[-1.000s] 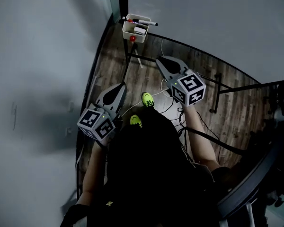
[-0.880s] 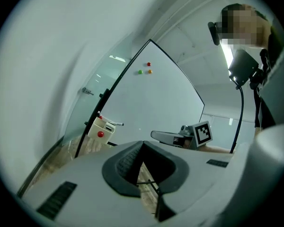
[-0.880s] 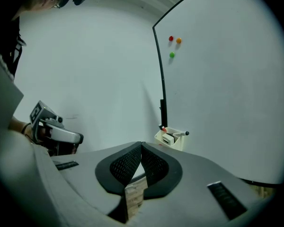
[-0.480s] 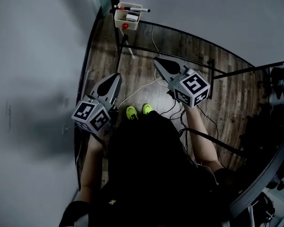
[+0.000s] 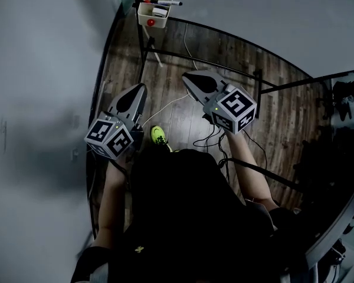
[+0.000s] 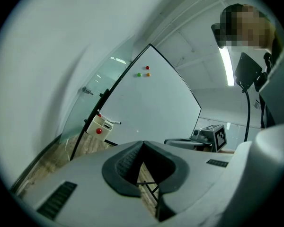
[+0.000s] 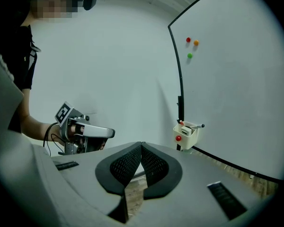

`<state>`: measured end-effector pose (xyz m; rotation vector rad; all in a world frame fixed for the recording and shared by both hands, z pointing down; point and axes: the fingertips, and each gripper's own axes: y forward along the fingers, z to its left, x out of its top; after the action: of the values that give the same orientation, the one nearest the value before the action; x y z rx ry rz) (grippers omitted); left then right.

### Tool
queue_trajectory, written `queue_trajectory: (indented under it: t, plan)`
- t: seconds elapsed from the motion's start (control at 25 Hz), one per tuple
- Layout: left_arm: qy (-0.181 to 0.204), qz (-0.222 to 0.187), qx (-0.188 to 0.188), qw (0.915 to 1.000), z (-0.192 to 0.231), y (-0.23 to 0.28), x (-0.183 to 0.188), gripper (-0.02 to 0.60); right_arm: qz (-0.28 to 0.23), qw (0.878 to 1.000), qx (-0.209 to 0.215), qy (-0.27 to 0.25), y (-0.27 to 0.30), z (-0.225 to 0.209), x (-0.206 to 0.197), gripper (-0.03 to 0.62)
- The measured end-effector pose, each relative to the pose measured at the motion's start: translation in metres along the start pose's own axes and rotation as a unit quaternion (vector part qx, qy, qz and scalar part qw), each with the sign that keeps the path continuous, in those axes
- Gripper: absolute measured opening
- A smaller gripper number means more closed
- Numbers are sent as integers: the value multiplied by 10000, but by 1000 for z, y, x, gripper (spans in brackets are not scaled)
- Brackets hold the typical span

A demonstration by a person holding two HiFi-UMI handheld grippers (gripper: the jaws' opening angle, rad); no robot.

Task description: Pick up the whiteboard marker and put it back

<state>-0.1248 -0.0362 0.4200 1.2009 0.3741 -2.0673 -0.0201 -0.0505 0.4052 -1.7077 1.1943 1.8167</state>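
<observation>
A black whiteboard marker (image 5: 166, 3) lies across the top of a small cream tray (image 5: 147, 15) fixed to the whiteboard's lower edge, far ahead. The tray (image 7: 185, 135) has a red magnet on its front, and the marker (image 7: 197, 126) juts out to its right. My left gripper (image 5: 141, 87) and right gripper (image 5: 185, 76) hover side by side over the wooden floor, well short of the tray. Both are shut with nothing between the jaws, as the left gripper view (image 6: 142, 143) and right gripper view (image 7: 141, 144) show. Each view also catches the other gripper.
The whiteboard (image 7: 232, 79) carries red, orange and green magnets near its top. Its black stand legs (image 5: 224, 69) cross the wooden floor. Cables (image 5: 209, 137) trail by the person's yellow-green shoe (image 5: 159, 135). A plain wall stands at the left.
The person has stepped back from the whiteboard, so the tray now sits farther up and smaller in the head view. Both grippers drew back with the person, still empty.
</observation>
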Motion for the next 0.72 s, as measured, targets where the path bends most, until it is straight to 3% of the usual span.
queue_trajectory:
  t: [0.28,0.72]
  plan:
    - [128,-25,-64,9999,-31,-15,-14,32,23,9999,121,-62,-35,29,-13,-6]
    - [603,124,-132,9980,-105,-30,-50,32,-351,9993,119,-77,-117,75,-35,-6]
